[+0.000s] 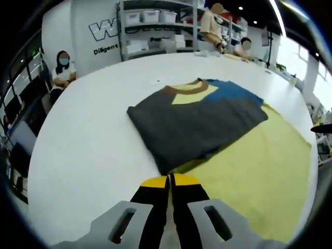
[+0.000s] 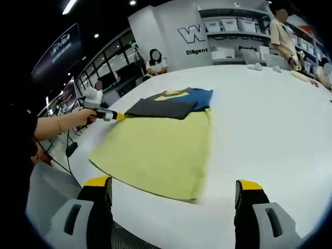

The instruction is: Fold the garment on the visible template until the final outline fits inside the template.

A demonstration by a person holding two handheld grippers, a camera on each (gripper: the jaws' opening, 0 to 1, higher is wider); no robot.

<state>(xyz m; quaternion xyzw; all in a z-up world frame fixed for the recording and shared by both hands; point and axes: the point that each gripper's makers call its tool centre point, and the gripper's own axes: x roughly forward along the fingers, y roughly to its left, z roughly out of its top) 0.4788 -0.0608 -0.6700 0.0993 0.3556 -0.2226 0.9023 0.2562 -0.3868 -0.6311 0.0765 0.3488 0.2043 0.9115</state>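
The folded shirt point(image 1: 197, 122) lies on the yellow template point(image 1: 259, 176) on the white surface point(image 1: 93, 145). The left claw point(image 1: 169, 181) is closed and holds nothing. The right claw point(image 2: 174, 189) is wide open and empty.

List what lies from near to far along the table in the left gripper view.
Left gripper with its fingers together → near corner of the folded dark grey garment on the yellow template → garment's brown collar → bare white table → shelving with bins.
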